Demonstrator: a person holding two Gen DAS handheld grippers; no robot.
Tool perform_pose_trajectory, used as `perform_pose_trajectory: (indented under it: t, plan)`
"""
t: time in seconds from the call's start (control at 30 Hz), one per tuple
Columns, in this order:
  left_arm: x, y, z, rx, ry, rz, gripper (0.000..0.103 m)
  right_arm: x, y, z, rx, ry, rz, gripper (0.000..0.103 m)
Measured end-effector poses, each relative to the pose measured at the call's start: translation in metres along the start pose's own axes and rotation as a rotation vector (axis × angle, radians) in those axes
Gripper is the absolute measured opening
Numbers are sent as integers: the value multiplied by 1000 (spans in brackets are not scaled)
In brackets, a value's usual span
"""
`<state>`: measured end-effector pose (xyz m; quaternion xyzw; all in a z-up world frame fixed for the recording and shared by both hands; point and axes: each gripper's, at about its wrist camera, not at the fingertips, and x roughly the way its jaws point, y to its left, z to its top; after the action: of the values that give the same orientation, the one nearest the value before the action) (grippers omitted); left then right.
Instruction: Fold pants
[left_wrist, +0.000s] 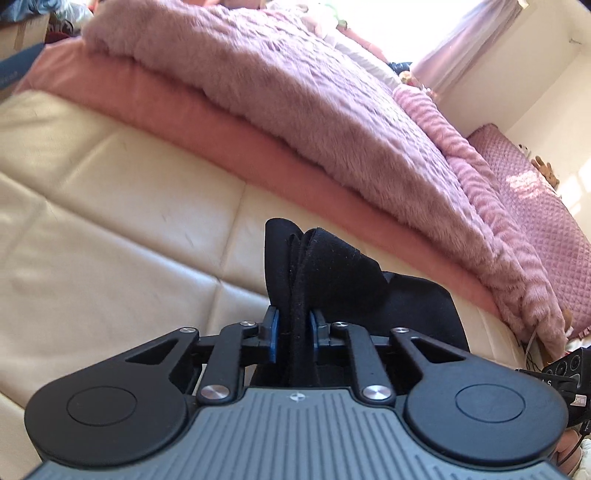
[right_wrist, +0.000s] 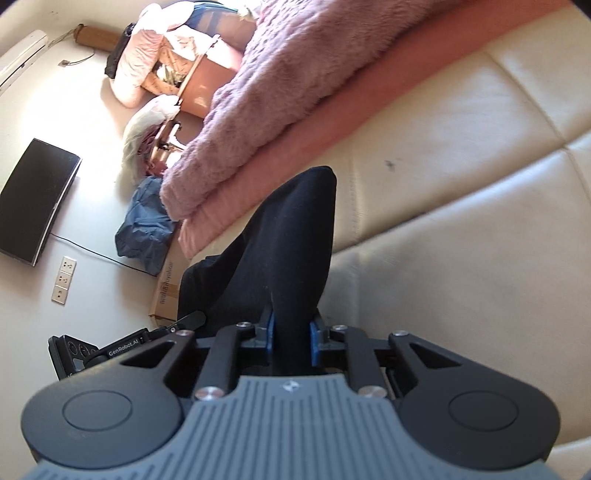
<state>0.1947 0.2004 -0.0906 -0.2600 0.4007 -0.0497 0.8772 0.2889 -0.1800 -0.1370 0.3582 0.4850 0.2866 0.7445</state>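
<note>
In the right wrist view, the brand "GenRobot.AI" was printed in white letters on the black arm of the left gripper (right_wrist: 127, 341), which was seen at the lower left. A line of print was also seen on the side of a cardboard box (right_wrist: 165, 286) on the floor, but it stood sideways and was too blurred to be read. In the left wrist view, some white letters, perhaps "A S", were seen on the black device (left_wrist: 554, 382) at the right edge; the full word could not be made out.
</note>
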Motion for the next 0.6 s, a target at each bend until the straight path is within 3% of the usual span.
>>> perform_pose_trajectory:
  t: [0.33, 0.6]
  plan:
    - [11, 29, 51, 10, -32, 50, 17, 63, 31, 35, -28, 16, 31, 13]
    - [49, 49, 55, -25, 3, 54, 17, 99, 23, 59, -24, 24, -18, 13]
